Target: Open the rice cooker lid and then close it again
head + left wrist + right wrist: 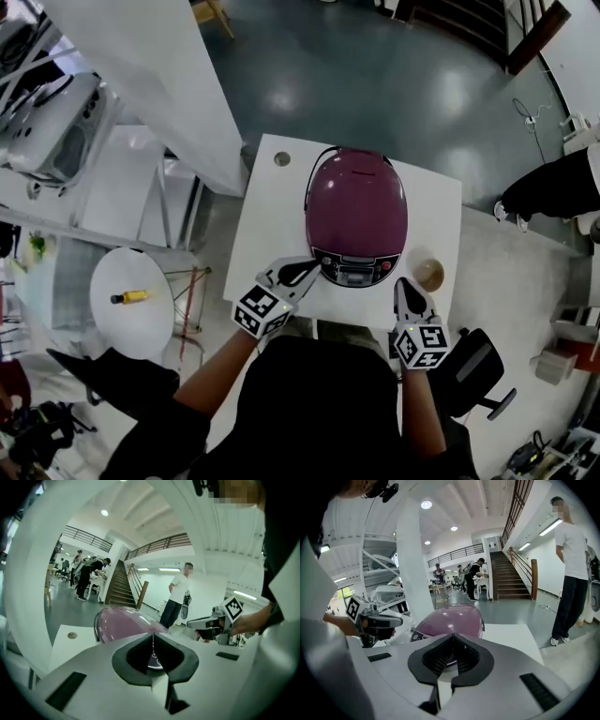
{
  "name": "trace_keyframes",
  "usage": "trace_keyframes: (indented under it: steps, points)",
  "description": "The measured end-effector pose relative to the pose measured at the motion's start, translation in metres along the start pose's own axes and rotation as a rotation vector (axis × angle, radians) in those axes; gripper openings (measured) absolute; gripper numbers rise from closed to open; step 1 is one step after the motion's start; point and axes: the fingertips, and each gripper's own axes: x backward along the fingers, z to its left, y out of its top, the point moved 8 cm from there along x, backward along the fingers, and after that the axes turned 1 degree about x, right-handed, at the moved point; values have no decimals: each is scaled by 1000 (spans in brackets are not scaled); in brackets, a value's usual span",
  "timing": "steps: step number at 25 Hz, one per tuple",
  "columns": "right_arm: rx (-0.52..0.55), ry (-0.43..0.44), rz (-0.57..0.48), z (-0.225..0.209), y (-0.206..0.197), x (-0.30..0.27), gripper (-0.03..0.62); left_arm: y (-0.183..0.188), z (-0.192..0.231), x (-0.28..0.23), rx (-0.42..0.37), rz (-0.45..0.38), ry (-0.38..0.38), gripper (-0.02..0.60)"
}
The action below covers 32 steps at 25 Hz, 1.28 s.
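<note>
The purple rice cooker (pixel 356 211) stands on a small white table (pixel 267 202) with its lid down and its control panel (pixel 354 272) facing me. My left gripper (pixel 302 274) is shut and empty, its tip just off the cooker's front left corner. Shut with nothing in it, my right gripper (pixel 405 289) hovers by the front right corner. In the left gripper view the shut jaws (pixel 153 639) point over the cooker (pixel 122 623), with the right gripper (pixel 191 623) beyond. In the right gripper view the closed jaws (pixel 453 641) face the cooker (pixel 450 620) and the left gripper (pixel 396 619).
A brown cup (pixel 429 274) sits on the table right of the cooker, close to my right gripper. A small round disc (pixel 282 158) lies at the far left corner. A round side table (pixel 131 323) stands left, an office chair (pixel 473 370) right, and a person (pixel 553 187) beyond.
</note>
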Motion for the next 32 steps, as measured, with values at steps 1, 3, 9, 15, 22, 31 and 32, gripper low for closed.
trace_keyframes:
  steps: [1,3,9,15,22,31,32]
  points:
    - [-2,-10,-9,3,1,7,2,-4,-5,7,21,-26,3,7]
    - [5,-25,-25,9,5,20,2,-10,-18,20,17,-71,1,6]
    - [98,-54,-48,12,14,44,0,-9,-41,54,-31,-142,61,6]
    - [140,-2,-131,13,22,48,0,-7,-32,90,-48,-199,189,6]
    - [162,-18,-210,-10,22,85,0,-10,-80,94,-82,-260,253,6]
    - [147,-6,-270,-47,-3,165,0,-13,-165,85,-198,-242,361,6]
    - [145,-1,-273,-51,-6,175,0,-16,-178,85,-203,-237,371,6]
